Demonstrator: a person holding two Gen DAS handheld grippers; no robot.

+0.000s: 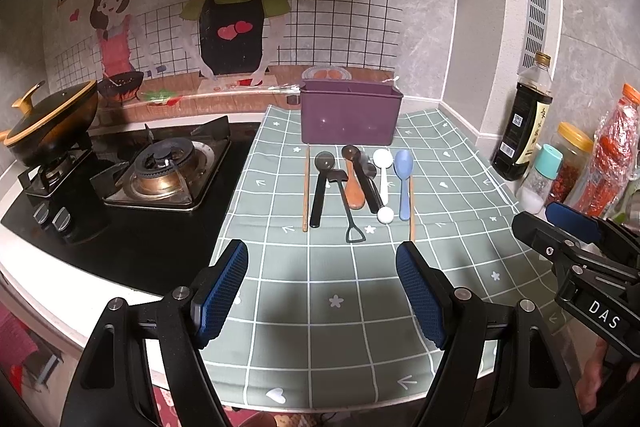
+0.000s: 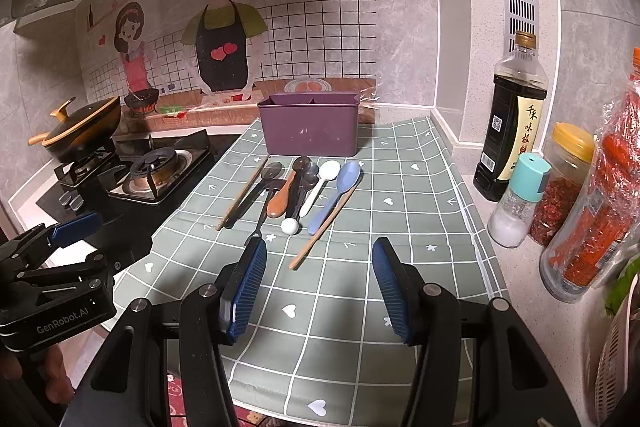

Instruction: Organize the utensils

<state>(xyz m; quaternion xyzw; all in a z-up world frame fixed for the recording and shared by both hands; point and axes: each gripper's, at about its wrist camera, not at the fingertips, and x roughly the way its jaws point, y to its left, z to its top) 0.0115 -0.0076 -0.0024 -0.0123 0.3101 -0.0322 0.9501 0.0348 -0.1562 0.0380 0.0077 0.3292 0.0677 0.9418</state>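
Note:
A purple utensil holder [image 1: 350, 117] [image 2: 308, 129] stands at the back of a green checked mat [image 1: 320, 291] [image 2: 400, 211]. In front of it lie several utensils: two wooden chopsticks [image 1: 306, 187] [image 2: 322, 227], a black spoon [image 1: 320, 187], a black shovel-handled spoon [image 1: 347, 205], a brown wooden spoon [image 1: 354, 183] [image 2: 282, 197], a white spoon [image 1: 383, 173] [image 2: 320, 187] and a blue spoon [image 1: 403, 179] [image 2: 334, 197]. My left gripper [image 1: 322, 259] is open and empty, short of the utensils. My right gripper [image 2: 319, 257] is open and empty, near the right chopstick's near end.
A gas stove [image 1: 160, 171] [image 2: 156, 171] with a lidded black pot [image 1: 48, 123] [image 2: 84, 131] lies left of the mat. A soy sauce bottle [image 2: 510, 119], a salt shaker [image 2: 516, 203], a chili jar [image 2: 560, 179] and a red packet [image 2: 600, 211] line the right wall.

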